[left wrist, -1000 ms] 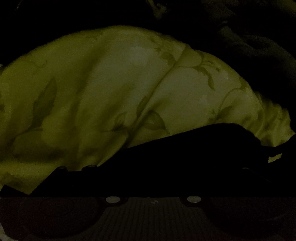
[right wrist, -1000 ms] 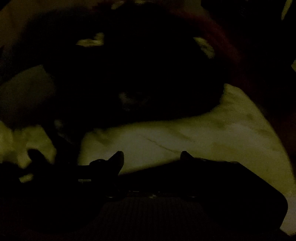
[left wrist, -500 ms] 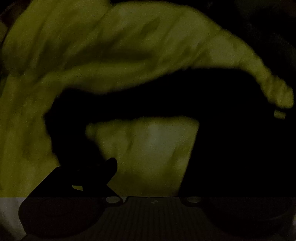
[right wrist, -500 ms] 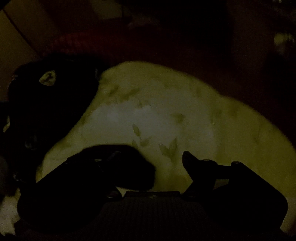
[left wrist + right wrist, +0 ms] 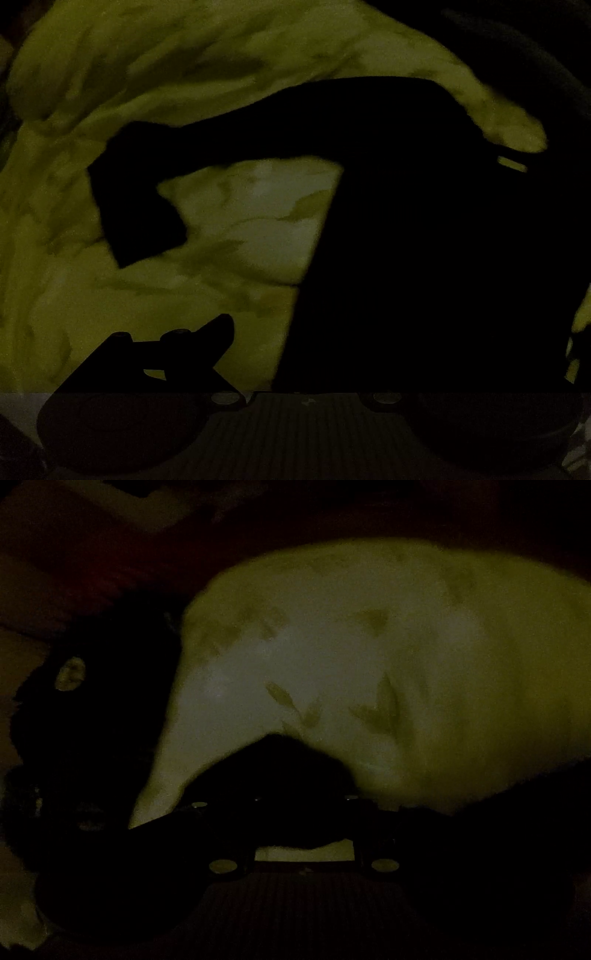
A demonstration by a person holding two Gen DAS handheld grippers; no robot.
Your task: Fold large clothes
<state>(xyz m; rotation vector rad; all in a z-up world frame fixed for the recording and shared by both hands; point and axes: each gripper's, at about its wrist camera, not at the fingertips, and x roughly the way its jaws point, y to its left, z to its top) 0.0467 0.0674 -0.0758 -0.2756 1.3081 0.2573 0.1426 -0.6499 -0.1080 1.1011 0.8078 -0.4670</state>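
The scene is very dark. A black garment (image 5: 424, 240) lies on a yellow-green sheet with a leaf print (image 5: 240, 221); one sleeve (image 5: 140, 192) stretches to the left. My left gripper (image 5: 295, 350) is open: its left finger (image 5: 218, 332) shows bare over the sheet, and the right finger is lost against the black cloth. In the right wrist view my right gripper (image 5: 291, 797) looks closed on a fold of the black garment (image 5: 288, 768), over the same sheet (image 5: 369, 664).
More dark cloth (image 5: 92, 720) is heaped at the left of the right wrist view, with a reddish fabric (image 5: 74, 554) behind it. Dark bedding (image 5: 535, 48) lies at the top right of the left wrist view.
The left gripper opened and drew back, and the black garment with its sleeve now lies spread on the sheet. The right gripper's fingers, apart half a second ago, have closed on a dark fold.
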